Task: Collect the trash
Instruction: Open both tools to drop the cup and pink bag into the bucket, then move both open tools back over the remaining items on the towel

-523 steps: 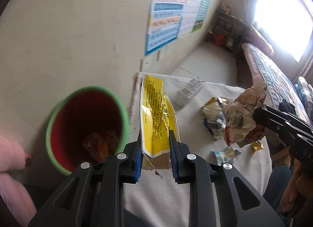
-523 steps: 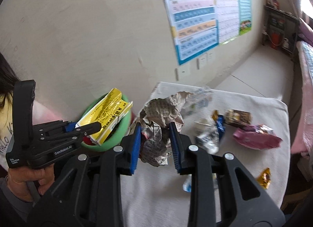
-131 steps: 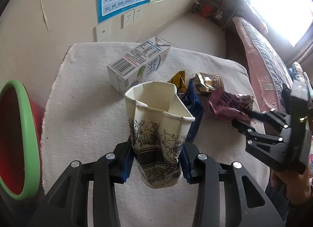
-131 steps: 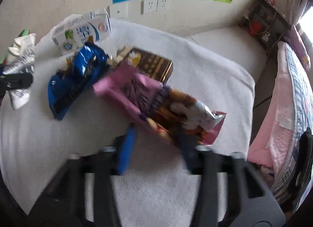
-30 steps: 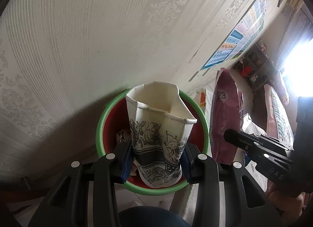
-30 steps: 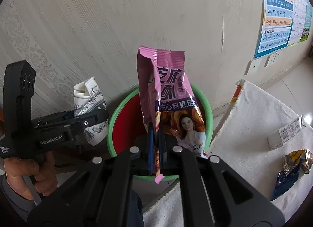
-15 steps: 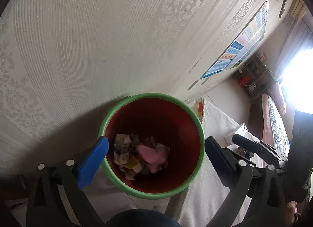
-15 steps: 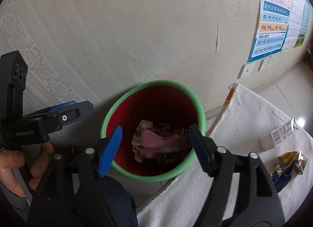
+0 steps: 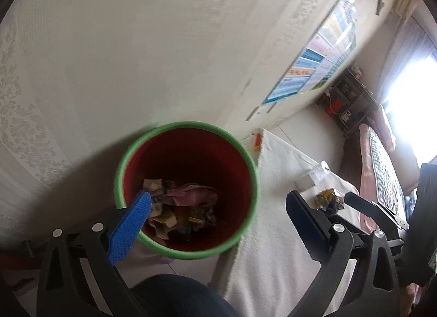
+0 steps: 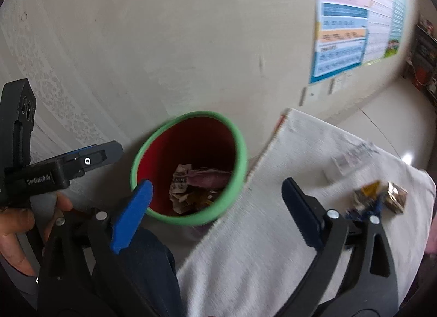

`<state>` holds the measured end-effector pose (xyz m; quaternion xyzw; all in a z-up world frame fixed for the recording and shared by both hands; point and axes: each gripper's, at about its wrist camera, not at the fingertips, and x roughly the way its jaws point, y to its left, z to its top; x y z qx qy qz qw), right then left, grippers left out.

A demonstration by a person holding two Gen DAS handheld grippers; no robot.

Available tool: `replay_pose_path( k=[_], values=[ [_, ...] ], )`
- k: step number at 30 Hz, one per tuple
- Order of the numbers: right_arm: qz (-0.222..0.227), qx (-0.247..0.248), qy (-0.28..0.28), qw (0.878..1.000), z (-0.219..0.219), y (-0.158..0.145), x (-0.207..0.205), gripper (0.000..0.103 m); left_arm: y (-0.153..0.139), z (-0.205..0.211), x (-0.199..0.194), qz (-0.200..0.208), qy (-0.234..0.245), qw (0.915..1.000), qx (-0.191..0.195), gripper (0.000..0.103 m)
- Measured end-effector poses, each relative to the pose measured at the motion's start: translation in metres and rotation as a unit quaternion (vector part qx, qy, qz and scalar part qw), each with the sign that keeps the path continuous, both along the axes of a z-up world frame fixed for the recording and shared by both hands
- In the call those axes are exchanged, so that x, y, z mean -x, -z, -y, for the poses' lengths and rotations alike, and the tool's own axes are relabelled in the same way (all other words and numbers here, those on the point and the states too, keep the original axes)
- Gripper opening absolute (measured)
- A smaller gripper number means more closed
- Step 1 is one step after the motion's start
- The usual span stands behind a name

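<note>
A red bin with a green rim (image 9: 188, 125) (image 10: 191, 116) stands on the floor against the wall. Inside lie a pink snack bag (image 9: 191, 194) (image 10: 207, 177), a patterned paper cup (image 10: 180, 177) and other crumpled trash. My left gripper (image 9: 218, 199) hangs open above the bin with nothing between its fingers. My right gripper (image 10: 217, 184) is over the bin's right edge and the table's corner, its jaws opening and empty. On the white-covered table (image 9: 273, 235) (image 10: 273, 235) lie a milk carton (image 9: 311, 177) (image 10: 352, 158) and a small heap of wrappers (image 9: 329, 199) (image 10: 377, 196).
The bin stands against a pale wallpapered wall, left of the table's corner. A person's leg in dark blue (image 9: 177, 298) (image 10: 153, 262) is just below the bin. A hand (image 10: 16, 229) holds the left gripper's handle. A poster (image 10: 349, 30) hangs on the wall.
Both grippers opened. The paper cup and the pink snack bag dropped into the bin. Both views have since pulled back and swung right, showing more of the table.
</note>
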<state>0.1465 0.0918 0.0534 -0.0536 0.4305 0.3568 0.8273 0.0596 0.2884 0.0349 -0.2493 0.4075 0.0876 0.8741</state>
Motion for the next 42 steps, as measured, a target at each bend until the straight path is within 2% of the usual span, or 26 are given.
replay_pose_path(
  k=[3, 9, 13, 15, 23, 31, 42],
  values=[
    [0.005, -0.006, 0.017, 1.000, 0.027, -0.004, 0.007, 0.098, -0.005, 0.026, -0.004, 0.002, 0.018, 0.9998, -0.006, 0.095],
    [0.014, -0.024, 0.070, 0.997, 0.096, -0.012, 0.021, 0.098, -0.010, 0.080, -0.015, 0.004, 0.055, 0.9984, -0.016, 0.095],
    [0.024, -0.033, 0.115, 0.993, 0.146, -0.015, 0.028, 0.098, -0.008, 0.115, -0.021, -0.002, 0.079, 0.9966, -0.023, 0.095],
    [0.025, -0.044, 0.126, 0.991, 0.169, -0.015, 0.030, 0.095, -0.006, 0.133, -0.025, -0.004, 0.091, 0.9955, -0.025, 0.095],
    [0.016, -0.068, 0.169, 0.983, 0.240, -0.010, 0.024, 0.095, 0.003, 0.198, -0.043, -0.016, 0.142, 0.9891, -0.036, 0.095],
    [-0.006, -0.058, 0.201, 0.978, 0.277, 0.007, -0.004, 0.095, 0.010, 0.237, -0.068, -0.030, 0.175, 0.9832, -0.044, 0.095],
    [-0.035, -0.038, 0.207, 0.977, 0.273, 0.022, -0.041, 0.095, -0.011, 0.239, -0.115, -0.039, 0.195, 0.9776, -0.069, 0.095]
  ],
)
